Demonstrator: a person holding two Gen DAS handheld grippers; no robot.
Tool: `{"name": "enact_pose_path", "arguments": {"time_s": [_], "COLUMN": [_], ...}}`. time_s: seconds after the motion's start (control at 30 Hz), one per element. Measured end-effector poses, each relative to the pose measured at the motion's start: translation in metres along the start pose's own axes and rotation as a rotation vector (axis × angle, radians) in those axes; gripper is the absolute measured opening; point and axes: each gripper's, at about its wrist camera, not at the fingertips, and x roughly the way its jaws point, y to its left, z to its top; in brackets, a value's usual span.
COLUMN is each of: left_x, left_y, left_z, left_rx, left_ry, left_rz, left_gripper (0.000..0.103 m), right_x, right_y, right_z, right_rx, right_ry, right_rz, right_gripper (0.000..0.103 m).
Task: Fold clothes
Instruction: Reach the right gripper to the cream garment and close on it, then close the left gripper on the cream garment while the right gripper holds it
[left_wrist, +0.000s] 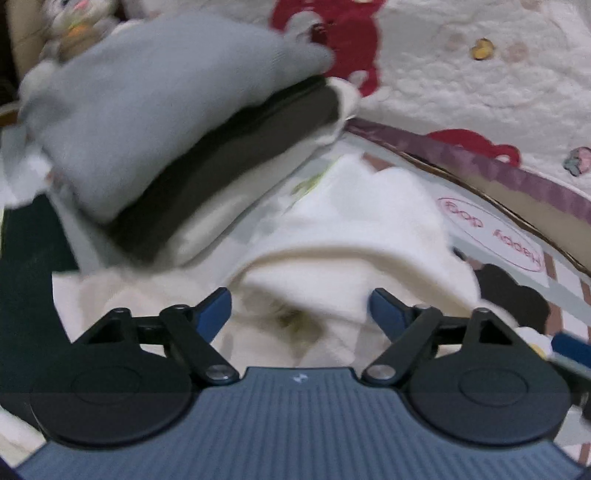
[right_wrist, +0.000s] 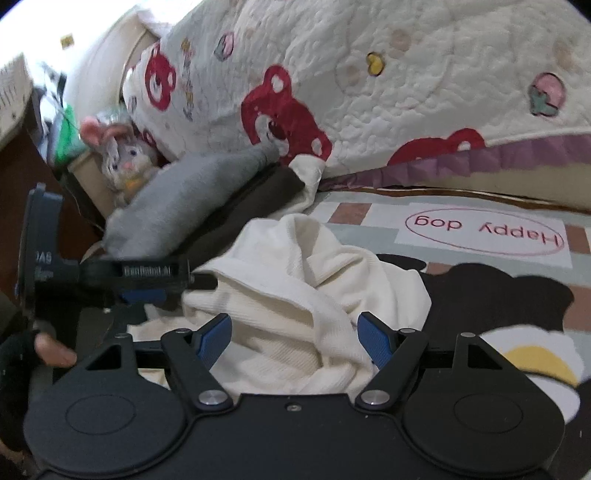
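Blue-padded fingers of your right gripper (right_wrist: 294, 341) stand apart, straddling a rumpled cream rib-knit garment (right_wrist: 295, 280) without pinching it. Your left gripper (left_wrist: 300, 314) likewise has its jaws spread, with cloth bunched between them but not clamped; in the right wrist view it appears side-on at the garment's left edge.

The cream garment lies in a loose heap on a printed play mat with a "Happy dog" oval label (right_wrist: 484, 230), its folds raised and its hems hidden, so you cannot tell from these views which edge is a sleeve, collar or hem. Beyond it, at the mat's far left, sits a neat stack of folded clothes, grey on top, dark beneath, pale at the bottom (left_wrist: 177, 133); the cream piece lies just beside that stack and is not folded.

Handling, as a judgement: the knit looks light, soft and stretchy, neither slippery nor fragile. It should sag and drape wherever you lift it, and a shallow pinch may catch only one layer. Take hold at two separated points along one free edge, where the cloth turns over into a thick ridge (right_wrist: 273, 291), so it spreads under its own weight.

A quilted white bedcover with red bear motifs (right_wrist: 369, 110) borders the mat behind.
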Motion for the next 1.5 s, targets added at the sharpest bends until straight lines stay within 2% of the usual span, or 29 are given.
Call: {"name": "enact_pose_path", "arguments": {"time_s": [0.03, 0.07, 0.13, 0.23, 0.37, 0.47, 0.53, 0.57, 0.6, 0.67, 0.73, 0.77, 0.8, 0.83, 0.87, 0.93, 1.03, 1.2, 1.33, 1.5], "left_x": [0.001, 0.002, 0.012, 0.026, 0.040, 0.043, 0.037, 0.038, 0.039, 0.044, 0.049, 0.052, 0.051, 0.051, 0.051, 0.050, 0.050, 0.060, 0.069, 0.074], "left_y": [0.012, 0.024, 0.039, 0.065, 0.082, 0.094, 0.093, 0.095, 0.100, 0.113, 0.111, 0.111, 0.111, 0.109, 0.108, 0.101, 0.095, 0.096, 0.084, 0.064], "left_z": [-0.008, -0.016, -0.018, -0.011, -0.015, -0.015, -0.013, -0.012, -0.011, -0.013, -0.014, -0.014, -0.014, -0.013, -0.012, -0.011, -0.011, -0.012, -0.012, -0.015], "left_rx": [-0.036, -0.072, -0.072, -0.193, -0.251, -0.314, -0.268, -0.254, -0.280, -0.370, -0.370, -0.370, -0.373, -0.377, -0.380, -0.371, -0.334, -0.339, -0.287, -0.234], "left_ry": [-0.035, -0.070, -0.062, -0.022, 0.002, -0.008, -0.079, -0.096, -0.086, -0.053, -0.030, -0.019, -0.024, -0.032, -0.040, -0.055, -0.060, -0.010, 0.037, 0.086], "left_rz": [-0.007, -0.013, 0.032, -0.024, -0.043, 0.064, 0.309, 0.346, 0.323, 0.226, 0.197, 0.183, 0.153, 0.104, 0.055, 0.039, 0.047, -0.003, -0.080, -0.217], "left_gripper": [0.075, 0.075, 0.075, 0.074, 0.072, 0.072, 0.071, 0.071, 0.071, 0.071, 0.071, 0.071, 0.071, 0.073, 0.073, 0.074, 0.075, 0.075, 0.083, 0.083], "right_x": [0.009, 0.018, 0.036, 0.055, 0.076, 0.099, 0.118, 0.130, 0.139, 0.154, 0.160, 0.163, 0.161, 0.158, 0.151, 0.133, 0.102, 0.050, 0.030, 0.018], "right_y": [0.001, 0.001, -0.001, -0.004, 0.000, 0.007, 0.010, 0.010, 0.010, 0.004, 0.002, 0.001, 0.004, 0.008, 0.013, 0.023, 0.022, 0.020, -0.001, -0.023], "right_z": [0.001, 0.001, 0.003, 0.008, 0.020, 0.029, 0.034, 0.035, 0.036, 0.035, 0.028, 0.024, 0.020, 0.016, 0.013, 0.008, 0.007, 0.010, 0.003, -0.028], "right_rx": [-0.021, -0.030, -0.043, 0.014, 0.074, 0.089, 0.097, 0.100, 0.114, 0.190, 0.256, 0.286, 0.292, 0.290, 0.269, 0.212, 0.223, 0.121, 0.127, 0.156], "right_ry": [0.012, 0.023, 0.046, 0.050, 0.062, 0.084, 0.116, 0.142, 0.157, 0.165, 0.155, 0.150, 0.138, 0.124, 0.089, 0.011, -0.088, -0.239, -0.231, -0.211], "right_rz": [-0.004, -0.012, -0.031, -0.020, 0.045, 0.044, 0.028, 0.015, 0.010, 0.025, 0.075, 0.103, 0.132, 0.162, 0.180, 0.182, 0.163, 0.006, -0.086, -0.201], "right_gripper": [0.079, 0.079, 0.079, 0.079, 0.080, 0.086, 0.089, 0.092, 0.092, 0.092, 0.091, 0.062, 0.042, 0.040, 0.029, 0.026, 0.024, 0.024, 0.024, 0.024]}}
